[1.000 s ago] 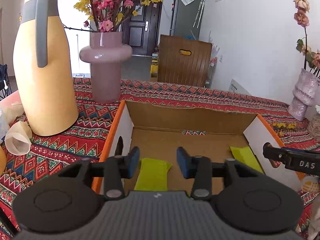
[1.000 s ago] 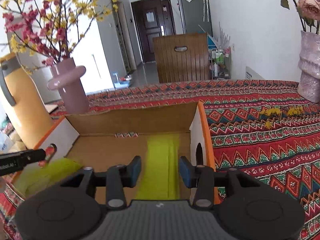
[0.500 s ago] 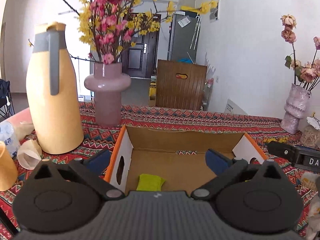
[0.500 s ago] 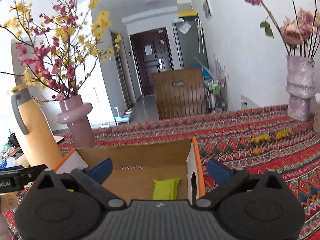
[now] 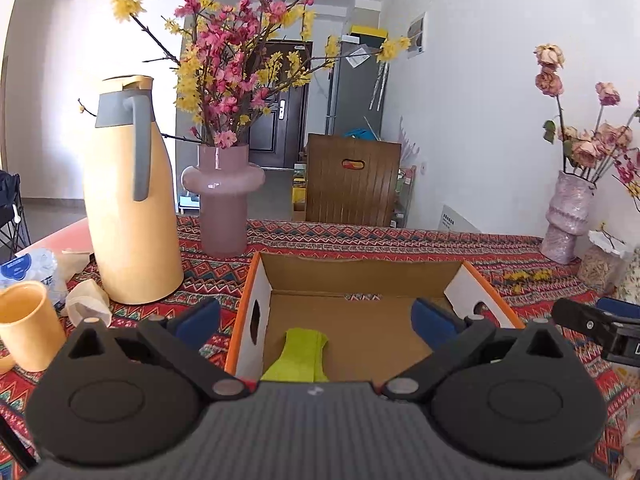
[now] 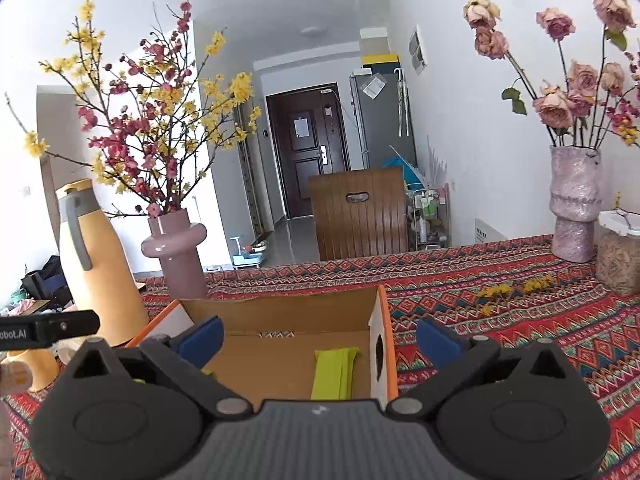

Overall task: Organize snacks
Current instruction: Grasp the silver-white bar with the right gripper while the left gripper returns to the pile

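Note:
An open cardboard box (image 5: 360, 272) with orange and white sides sits on the patterned tablecloth. A yellow-green snack packet (image 5: 302, 356) lies on its floor at the left. The right wrist view shows the box (image 6: 280, 308) with another yellow-green packet (image 6: 334, 368) lying near its right wall. My left gripper (image 5: 316, 320) is open and empty, raised in front of the box. My right gripper (image 6: 318, 336) is open and empty, also raised before the box. Each gripper's tip shows at the edge of the other's view.
A tall yellow thermos jug (image 5: 128, 200) and a pink vase of blossoms (image 5: 222, 196) stand left of the box. A yellow cup (image 5: 28, 324) and crumpled paper cups (image 5: 86, 304) lie at far left. A textured vase of dried roses (image 6: 574, 204) and a jar (image 6: 618, 256) stand far right.
Both grippers have opened wide, let go of the packets, and drawn back and up from the box. The two packets now lie in the box.

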Demonstrator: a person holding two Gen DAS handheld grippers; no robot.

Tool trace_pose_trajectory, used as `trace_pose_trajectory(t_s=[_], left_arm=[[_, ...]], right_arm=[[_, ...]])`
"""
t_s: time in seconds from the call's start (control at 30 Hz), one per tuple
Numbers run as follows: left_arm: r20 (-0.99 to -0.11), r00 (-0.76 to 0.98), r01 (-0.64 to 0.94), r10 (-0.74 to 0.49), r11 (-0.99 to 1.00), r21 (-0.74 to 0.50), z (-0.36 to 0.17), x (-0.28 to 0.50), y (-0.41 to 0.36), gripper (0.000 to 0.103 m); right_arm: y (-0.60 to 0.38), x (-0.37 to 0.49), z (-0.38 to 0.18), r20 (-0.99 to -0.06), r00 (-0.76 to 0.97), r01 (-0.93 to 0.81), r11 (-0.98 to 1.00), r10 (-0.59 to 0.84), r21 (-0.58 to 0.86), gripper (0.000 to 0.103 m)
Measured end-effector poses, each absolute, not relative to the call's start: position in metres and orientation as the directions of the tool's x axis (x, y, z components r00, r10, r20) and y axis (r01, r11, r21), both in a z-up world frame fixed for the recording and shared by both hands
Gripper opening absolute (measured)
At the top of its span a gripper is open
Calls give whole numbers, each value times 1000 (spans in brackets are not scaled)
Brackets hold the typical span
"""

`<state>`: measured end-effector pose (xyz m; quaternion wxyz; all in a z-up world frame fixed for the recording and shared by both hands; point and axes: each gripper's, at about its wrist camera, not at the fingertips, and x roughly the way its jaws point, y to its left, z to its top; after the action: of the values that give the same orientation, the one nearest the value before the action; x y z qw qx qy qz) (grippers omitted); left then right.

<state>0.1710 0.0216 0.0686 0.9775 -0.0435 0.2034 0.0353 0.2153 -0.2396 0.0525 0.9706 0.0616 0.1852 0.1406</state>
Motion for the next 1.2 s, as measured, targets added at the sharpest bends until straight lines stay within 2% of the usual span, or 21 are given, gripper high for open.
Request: trace_pose_trajectory(t_s=[0.5,0.67,0.97,1.2], left_arm=[[-454,889,-98,60,993,-62,32,107,31,103],[-475,878,-112,66,991,-69,17,87,41,103],[-519,852,-125,70,989,-73,-2,70,54,103],[-526,849,-119,59,990,-81,-3,70,54,103]], right_arm=[[-236,136,20,-418,870,-254,964,261,73,103],[-237,120,0,-470,846,-252,966,252,64,103],[-228,110,-34,-581,775,-270,962,249,53,101],[-207,115,-39,-609,760,-289,957,229,-1,101]])
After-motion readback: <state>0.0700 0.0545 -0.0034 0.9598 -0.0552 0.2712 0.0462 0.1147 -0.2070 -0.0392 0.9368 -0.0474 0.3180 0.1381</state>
